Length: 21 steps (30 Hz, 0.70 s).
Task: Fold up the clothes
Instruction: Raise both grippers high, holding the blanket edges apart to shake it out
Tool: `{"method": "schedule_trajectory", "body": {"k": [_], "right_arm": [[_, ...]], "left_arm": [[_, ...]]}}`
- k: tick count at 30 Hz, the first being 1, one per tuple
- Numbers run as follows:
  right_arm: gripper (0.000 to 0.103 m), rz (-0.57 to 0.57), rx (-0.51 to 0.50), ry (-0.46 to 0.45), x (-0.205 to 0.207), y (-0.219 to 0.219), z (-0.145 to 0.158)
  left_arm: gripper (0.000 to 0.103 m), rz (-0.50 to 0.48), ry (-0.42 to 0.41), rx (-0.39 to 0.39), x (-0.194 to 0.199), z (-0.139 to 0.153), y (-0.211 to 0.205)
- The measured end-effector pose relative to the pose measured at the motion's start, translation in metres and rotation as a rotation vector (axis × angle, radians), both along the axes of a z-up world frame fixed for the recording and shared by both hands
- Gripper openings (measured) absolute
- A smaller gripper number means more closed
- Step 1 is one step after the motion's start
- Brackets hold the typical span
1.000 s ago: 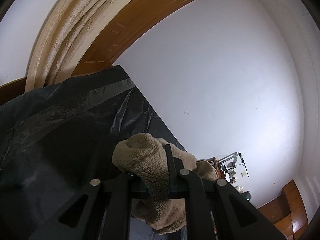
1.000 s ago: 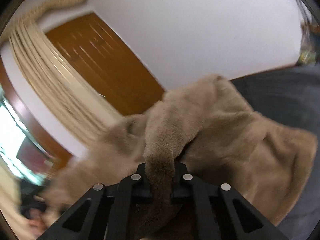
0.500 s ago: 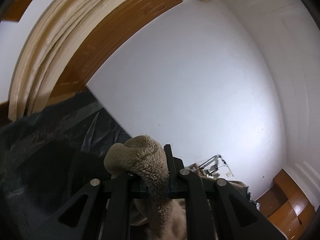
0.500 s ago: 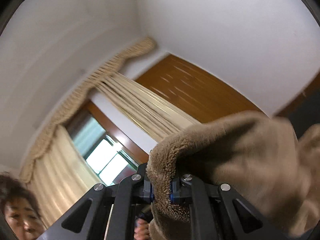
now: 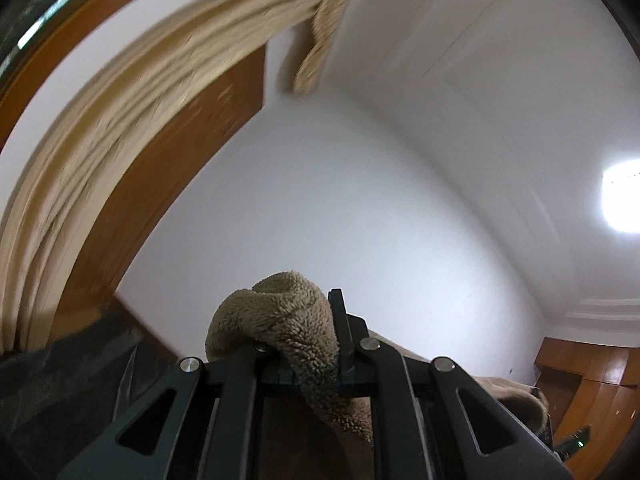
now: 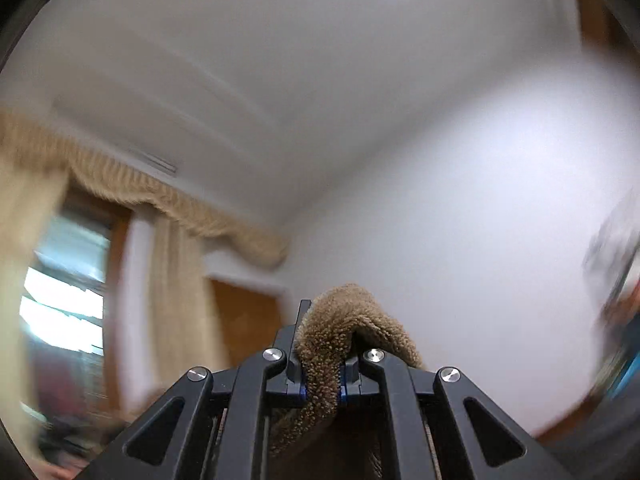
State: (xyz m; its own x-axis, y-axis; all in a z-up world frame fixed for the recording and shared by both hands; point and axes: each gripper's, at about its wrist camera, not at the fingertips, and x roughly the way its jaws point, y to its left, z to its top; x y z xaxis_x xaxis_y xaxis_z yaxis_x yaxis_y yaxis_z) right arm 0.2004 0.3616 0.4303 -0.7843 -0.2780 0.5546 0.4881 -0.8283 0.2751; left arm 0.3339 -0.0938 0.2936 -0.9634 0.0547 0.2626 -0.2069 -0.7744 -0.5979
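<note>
A tan fleece garment point(image 5: 288, 320) is pinched in my left gripper point(image 5: 316, 360), which is shut on a bunched fold of it; more of the fleece hangs below and to the right point(image 5: 516, 396). My right gripper point(image 6: 322, 364) is shut on another fold of the same garment point(image 6: 344, 320), which humps over the fingers. Both grippers are tilted steeply up toward the walls and ceiling. The rest of the garment hangs below, out of sight.
A dark plastic-covered surface point(image 5: 68, 384) lies at lower left in the left wrist view. Beige curtains point(image 5: 120, 92), a wooden door panel point(image 5: 176, 148), white walls and a ceiling light point(image 5: 622, 200) fill the views. A window point(image 6: 64, 304) shows at left in the right wrist view.
Both grippers have swung upward with the fleece still pinched. The dark surface has dropped toward the frame's bottom, and the ceiling and curtain top have come into view.
</note>
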Motion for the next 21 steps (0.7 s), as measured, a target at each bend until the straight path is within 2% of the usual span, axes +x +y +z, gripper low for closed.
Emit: {"method": "schedule_trajectory", "body": {"k": [3,4,6,8,11,13,15,17,18,21], "right_arm": [[0.011,-0.318,0.067,0.207,0.063,-0.028,0.002],[0.011,-0.384,0.09,0.26,0.08,-0.036,0.003],[0.011,-0.438,0.118,0.305,0.102,-0.044,0.007],[0.011,-0.497,0.148,0.323,0.114,-0.051,0.005],[0.011,-0.58,0.199,0.288,0.109,-0.059,0.0],[0.011,-0.598,0.209,0.225,0.099,-0.046,-0.012],[0.011,-0.603,0.178,0.173,0.098,-0.032,-0.014],[0.011,-0.639,0.149,0.205,0.115,-0.02,-0.03],[0.011,-0.658,0.135,0.223,0.124,-0.013,-0.037],[0.011,-0.797,0.142,0.364,0.157,-0.028,-0.063]], "left_arm": [[0.013,0.09,0.075,-0.027,0.029,0.013,0.007],[0.013,0.131,0.097,-0.038,0.037,0.016,0.009],[0.013,0.168,0.127,-0.05,0.048,0.021,0.011],[0.013,0.169,0.131,-0.059,0.052,0.024,0.011],[0.015,0.146,0.052,-0.091,0.036,0.029,0.012],[0.016,0.078,0.0,-0.086,0.021,0.027,0.01],[0.016,0.005,-0.034,-0.067,0.011,0.023,0.006],[0.016,-0.02,-0.021,-0.06,0.015,0.019,0.009],[0.016,0.003,0.0,-0.076,0.022,0.019,0.013],[0.016,0.048,0.055,-0.109,0.04,0.022,0.02]]}}
